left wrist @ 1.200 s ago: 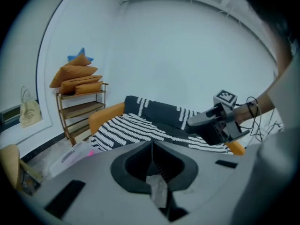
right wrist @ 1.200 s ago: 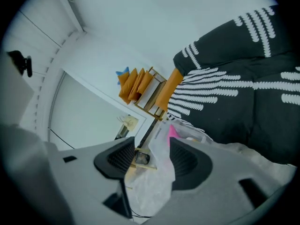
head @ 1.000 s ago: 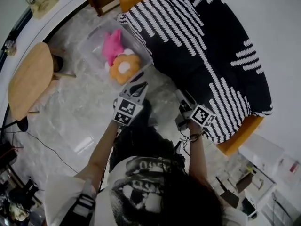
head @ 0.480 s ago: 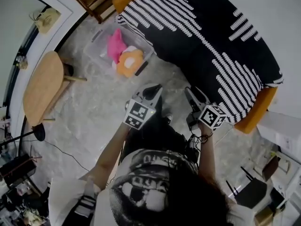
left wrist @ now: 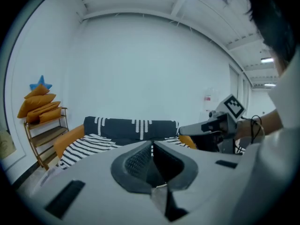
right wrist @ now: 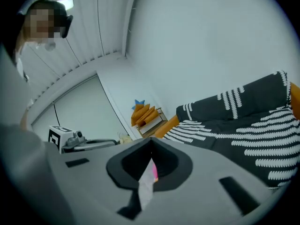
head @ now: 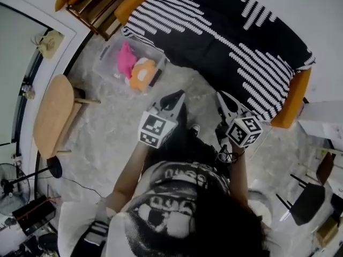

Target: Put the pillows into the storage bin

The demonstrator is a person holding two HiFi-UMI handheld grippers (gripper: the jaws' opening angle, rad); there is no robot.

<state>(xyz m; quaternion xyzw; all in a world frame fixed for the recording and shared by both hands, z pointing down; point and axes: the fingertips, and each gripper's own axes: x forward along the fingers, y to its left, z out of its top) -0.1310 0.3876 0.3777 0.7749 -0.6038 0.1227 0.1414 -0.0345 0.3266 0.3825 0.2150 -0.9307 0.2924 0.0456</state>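
Observation:
A clear storage bin [head: 107, 63] stands on the floor by the sofa's corner. In it lie a pink pillow [head: 126, 59] and an orange-and-white pillow [head: 143, 74]. My left gripper [head: 177, 95] is held up in front of me, well short of the bin, shut and empty; its own view shows its jaws [left wrist: 151, 144] meeting. Beside it my right gripper [head: 221, 96] points toward the sofa. Its jaws have just been closing and now stand shut [right wrist: 151, 140] with nothing between them.
An orange sofa [head: 292, 98] under a black-and-white striped blanket [head: 230, 42] fills the far side. A wooden shelf [head: 99, 1] with orange cushions [right wrist: 143, 114] stands left of it. A round wooden table [head: 51, 116] is at the left and a dark chair [head: 305, 202] at the right.
Both grippers have risen and drawn back from the bin toward the person. The bin and its two pillows lie as before, now farther from the jaws.

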